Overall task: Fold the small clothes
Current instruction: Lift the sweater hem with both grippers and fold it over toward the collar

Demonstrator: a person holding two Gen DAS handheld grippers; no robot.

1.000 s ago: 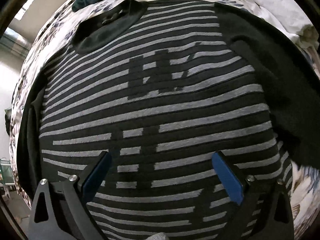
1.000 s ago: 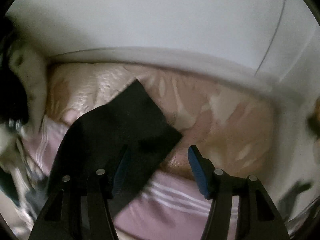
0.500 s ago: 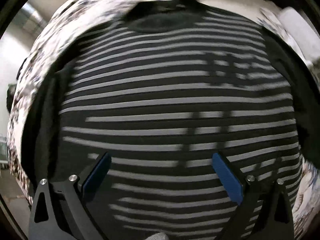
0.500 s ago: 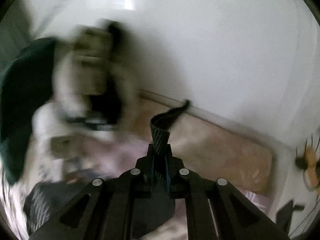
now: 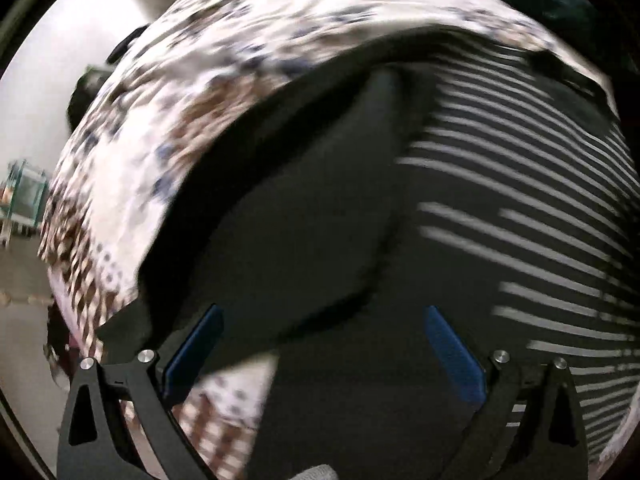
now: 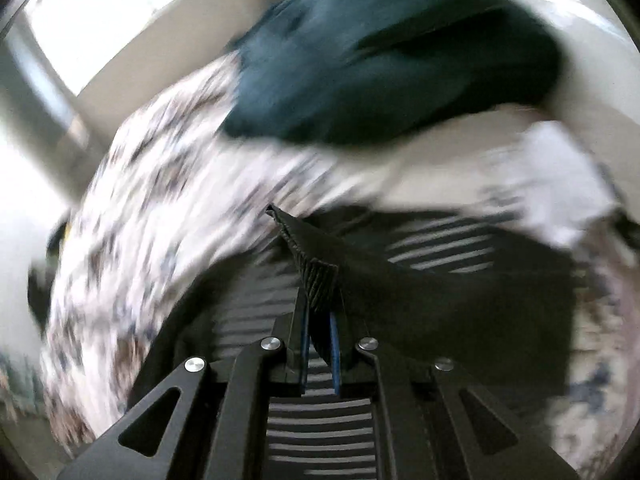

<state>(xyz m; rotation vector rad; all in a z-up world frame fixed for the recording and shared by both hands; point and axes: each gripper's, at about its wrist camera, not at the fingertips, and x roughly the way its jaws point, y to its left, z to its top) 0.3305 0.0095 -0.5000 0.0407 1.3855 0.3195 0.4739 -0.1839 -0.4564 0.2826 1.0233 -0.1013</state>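
Now, underfoot of all this is a floral bedspread [image 5: 168, 128], white with brown and blue blooms, running up to a pale wall [image 5: 44, 80] on the left view's side. Striped sweater [image 5: 520, 200] lies spread across that bedspread, its plain dark sleeve [image 5: 304, 216] angled across the near side. Left gripper [image 5: 324, 356] hangs over the sleeve with blue pads wide apart, nothing between them. Over on the right view, the right gripper [image 6: 319, 340] is pinched tight on the sweater's other ribbed cuff [image 6: 316, 280], lifted above the stripes. Behind it sits a dark teal bundle [image 6: 400, 60], too smeared to identify. Both views are heavily blurred; the sweater's far edge is cut off by the lens rim, and the small objects by the wall cannot be made out.
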